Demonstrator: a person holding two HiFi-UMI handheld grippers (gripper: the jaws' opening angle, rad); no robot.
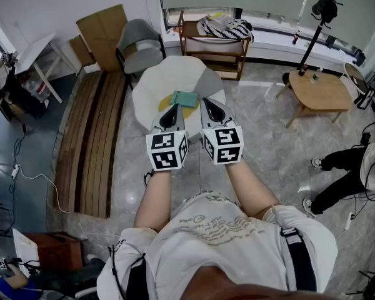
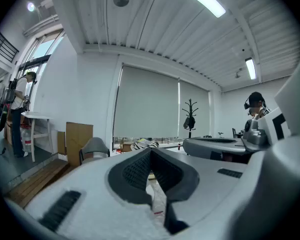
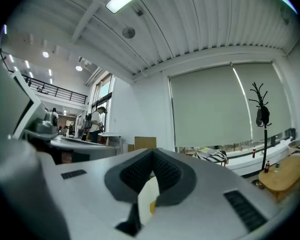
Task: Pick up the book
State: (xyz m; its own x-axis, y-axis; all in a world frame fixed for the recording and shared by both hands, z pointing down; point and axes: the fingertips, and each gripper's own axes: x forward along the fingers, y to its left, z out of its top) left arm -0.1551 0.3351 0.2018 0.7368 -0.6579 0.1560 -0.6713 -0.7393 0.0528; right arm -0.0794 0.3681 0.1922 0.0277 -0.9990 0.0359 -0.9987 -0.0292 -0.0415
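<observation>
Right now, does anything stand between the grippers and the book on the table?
Nothing visible does. The teal book lies uncovered on the white table, just beyond the tips of the left gripper and right gripper, both shut.

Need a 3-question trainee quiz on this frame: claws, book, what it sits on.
1. True or false: the left claw and right claw are both shut and empty.
2. Which furniture carries the book? A) white round table B) wooden table C) grey chair
3. Fill in: the flat item under the book is ____.
Key: 1 true; 2 A; 3 yellow.
</observation>
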